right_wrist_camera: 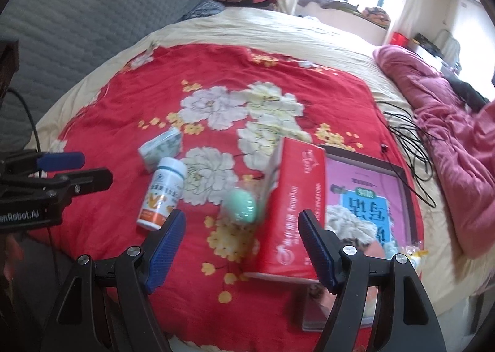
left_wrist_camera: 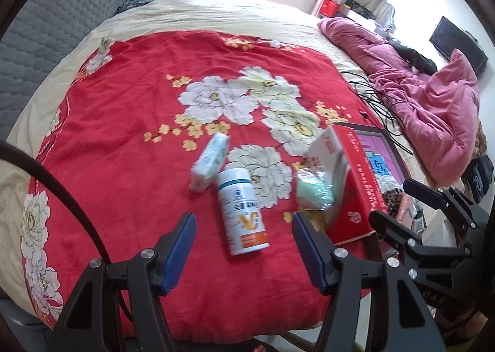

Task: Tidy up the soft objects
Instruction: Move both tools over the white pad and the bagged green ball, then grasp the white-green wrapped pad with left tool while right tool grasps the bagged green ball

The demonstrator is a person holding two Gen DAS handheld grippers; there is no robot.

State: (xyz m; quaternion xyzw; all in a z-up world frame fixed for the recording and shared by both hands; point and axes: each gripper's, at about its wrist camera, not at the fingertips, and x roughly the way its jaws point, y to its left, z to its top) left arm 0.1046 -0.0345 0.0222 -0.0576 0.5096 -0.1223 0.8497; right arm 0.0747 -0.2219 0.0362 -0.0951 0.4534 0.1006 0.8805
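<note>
On the red floral blanket (left_wrist_camera: 130,123) lie a small tissue pack (left_wrist_camera: 209,160) (right_wrist_camera: 161,148), a white vitamin bottle (left_wrist_camera: 242,211) (right_wrist_camera: 161,194) on its side, and a mint-green soft object (left_wrist_camera: 314,192) (right_wrist_camera: 243,207) in clear wrap. The green object lies against a red tissue box (left_wrist_camera: 349,185) (right_wrist_camera: 294,212). My left gripper (left_wrist_camera: 244,246) is open and empty, just short of the bottle. My right gripper (right_wrist_camera: 241,245) is open and empty, just short of the green object and the red box. Each gripper shows at the edge of the other's view (left_wrist_camera: 433,216) (right_wrist_camera: 58,172).
A box with a pink printed lid (right_wrist_camera: 368,200) (left_wrist_camera: 379,155) lies right of the red box. Black cables (right_wrist_camera: 408,138) trail on the cream sheet. A pink quilt (right_wrist_camera: 458,141) is heaped at right. A grey headboard (left_wrist_camera: 55,27) stands at left.
</note>
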